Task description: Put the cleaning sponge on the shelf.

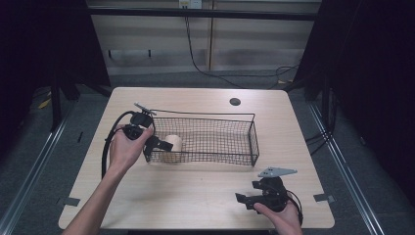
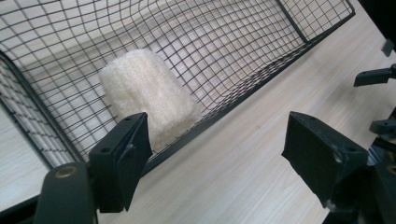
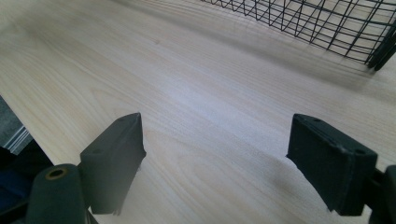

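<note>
Left claw [image 1: 155, 143] open, empty, at near-left corner of wire basket [image 1: 215, 116]. Pale fibrous roll [image 2: 152, 100] inside that corner, behind mesh. Risk, as judged: reaching straight in would catch a jaw on the rim wire and drag the basket across the desk [image 1: 205, 191]. Right claw [image 1: 243, 199] open, empty, low over bare desk, well apart. Cable hole [image 1: 235, 102] beyond basket.
</note>
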{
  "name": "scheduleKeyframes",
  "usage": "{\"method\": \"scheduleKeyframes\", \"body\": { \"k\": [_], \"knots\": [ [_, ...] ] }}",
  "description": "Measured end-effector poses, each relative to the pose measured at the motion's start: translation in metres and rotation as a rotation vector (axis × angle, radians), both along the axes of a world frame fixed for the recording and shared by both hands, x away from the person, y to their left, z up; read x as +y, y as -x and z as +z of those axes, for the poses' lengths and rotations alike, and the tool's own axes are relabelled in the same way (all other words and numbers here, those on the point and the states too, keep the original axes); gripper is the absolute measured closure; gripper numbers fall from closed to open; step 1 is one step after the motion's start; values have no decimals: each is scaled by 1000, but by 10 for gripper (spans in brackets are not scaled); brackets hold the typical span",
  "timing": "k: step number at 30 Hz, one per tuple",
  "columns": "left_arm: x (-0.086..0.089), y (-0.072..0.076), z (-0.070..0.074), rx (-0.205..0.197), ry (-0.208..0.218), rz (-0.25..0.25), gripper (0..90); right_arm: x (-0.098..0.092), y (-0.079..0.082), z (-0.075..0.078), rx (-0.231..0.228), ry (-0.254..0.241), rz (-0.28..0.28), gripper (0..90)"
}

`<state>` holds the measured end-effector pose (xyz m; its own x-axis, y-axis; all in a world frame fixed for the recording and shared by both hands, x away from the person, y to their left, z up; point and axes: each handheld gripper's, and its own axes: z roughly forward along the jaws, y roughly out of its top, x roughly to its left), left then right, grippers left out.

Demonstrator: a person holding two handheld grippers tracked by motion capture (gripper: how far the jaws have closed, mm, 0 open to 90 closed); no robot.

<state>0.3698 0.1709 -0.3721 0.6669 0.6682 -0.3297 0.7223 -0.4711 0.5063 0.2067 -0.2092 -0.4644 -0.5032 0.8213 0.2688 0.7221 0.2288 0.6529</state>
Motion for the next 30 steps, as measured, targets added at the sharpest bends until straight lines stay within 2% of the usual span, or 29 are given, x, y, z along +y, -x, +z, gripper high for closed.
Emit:
{"method": "scheduleKeyframes", "body": {
  "k": [2, 4, 6, 7, 10, 15, 18, 22, 25, 26, 30],
  "knots": [
    [5, 4, 1, -13, 28, -10, 226, 0, 0, 0, -2, 3, 3, 181],
    [9, 9, 3, -25, 58, 1, 226, 0, 0, 0, -1, 2, 2, 181],
    [15, 13, 4, -49, 63, 13, 220, 0, 0, 0, -1, 2, 0, 181],
    [17, 14, 4, -46, 66, 11, 215, 0, 0, 0, -3, 4, 1, 181],
    [25, 21, 4, -46, 114, 15, 197, 0, 0, 0, -4, 5, -1, 181],
    [36, 33, 2, -65, 115, 5, 184, -1, 0, 0, -5, 7, -4, 181],
    [43, 41, 2, -114, 117, 22, 188, -1, 0, 0, -7, 9, -5, 181],
    [56, 52, -4, -144, 116, 45, 191, -1, 0, 0, -11, 8, -4, 181],
    [64, 60, -10, -151, 120, 72, 191, -2, 0, 0, -11, 5, -12, 181],
    [67, 62, -12, -151, 105, 78, 191, -1, 0, 0, -13, 4, -14, 181],
    [75, 73, -18, -162, 100, 85, 191, -1, 0, 0, -19, 6, -20, 181]
  ]
}}
